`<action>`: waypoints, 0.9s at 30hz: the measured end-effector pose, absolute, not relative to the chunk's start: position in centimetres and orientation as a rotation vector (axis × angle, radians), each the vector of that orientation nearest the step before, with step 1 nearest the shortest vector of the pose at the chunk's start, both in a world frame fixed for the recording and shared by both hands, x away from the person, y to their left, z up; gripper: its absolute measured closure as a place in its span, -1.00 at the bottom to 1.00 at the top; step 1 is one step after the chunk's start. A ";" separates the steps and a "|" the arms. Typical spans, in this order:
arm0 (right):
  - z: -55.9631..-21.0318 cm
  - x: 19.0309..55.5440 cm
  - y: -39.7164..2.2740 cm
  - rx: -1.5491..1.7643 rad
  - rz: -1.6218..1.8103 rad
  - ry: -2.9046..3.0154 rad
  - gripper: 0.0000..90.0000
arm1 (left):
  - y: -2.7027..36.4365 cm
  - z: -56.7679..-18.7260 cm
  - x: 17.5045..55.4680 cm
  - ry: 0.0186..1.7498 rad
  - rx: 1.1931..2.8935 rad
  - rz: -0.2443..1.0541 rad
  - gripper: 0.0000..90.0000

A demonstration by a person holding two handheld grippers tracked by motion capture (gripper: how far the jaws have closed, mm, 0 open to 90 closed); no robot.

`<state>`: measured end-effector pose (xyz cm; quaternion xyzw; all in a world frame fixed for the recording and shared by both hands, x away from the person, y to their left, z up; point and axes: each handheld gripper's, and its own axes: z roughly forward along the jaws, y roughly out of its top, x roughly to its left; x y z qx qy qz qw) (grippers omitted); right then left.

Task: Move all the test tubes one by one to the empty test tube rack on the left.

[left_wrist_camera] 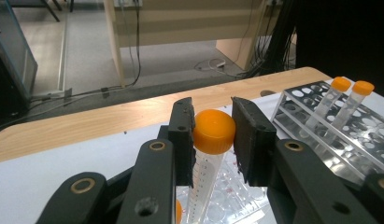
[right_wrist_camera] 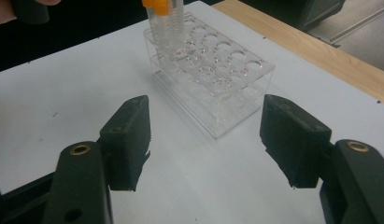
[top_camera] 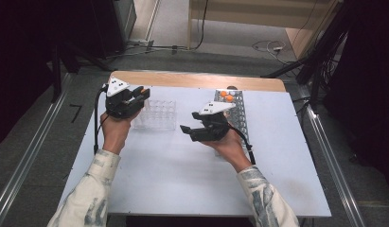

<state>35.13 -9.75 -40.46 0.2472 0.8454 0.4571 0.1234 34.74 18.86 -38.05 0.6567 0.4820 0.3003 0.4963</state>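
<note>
While the left tongs [left_wrist_camera: 212, 135] clamp the orange-capped tube [left_wrist_camera: 209, 154] over the clear rack [right_wrist_camera: 213, 79] and the right tongs [right_wrist_camera: 208, 140] gape empty, the person should lower it plumb into one well.

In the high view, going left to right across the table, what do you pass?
Left claw shut on an orange-capped tube → clear rack → right claw, open → grey rack with two orange-capped tubes.

Looking like a lab: tube racks [top_camera: 156, 115] sitting on a white table [top_camera: 182, 175], cables [top_camera: 272, 47] trailing across the floor.
</note>
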 end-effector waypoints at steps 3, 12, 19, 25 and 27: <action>-40.5 35.1 -9.8 0.716 1.325 2.461 -0.34 | 18.9 -38.2 34.8 1.166 1.592 0.733 0.56; -40.4 35.1 -9.9 0.732 1.319 2.447 -0.42 | 18.8 -39.1 35.0 1.177 1.602 0.729 0.56; -40.5 35.2 -9.9 0.757 1.319 2.433 -0.48 | 18.7 -40.1 35.1 1.186 1.615 0.726 0.56; -40.6 35.2 -9.9 0.752 1.311 2.436 -0.48 | 18.7 -41.0 34.9 1.198 1.613 0.723 0.56; -40.6 35.2 -9.9 0.758 1.307 2.437 -0.48 | 18.8 -41.2 34.9 1.200 1.615 0.722 0.56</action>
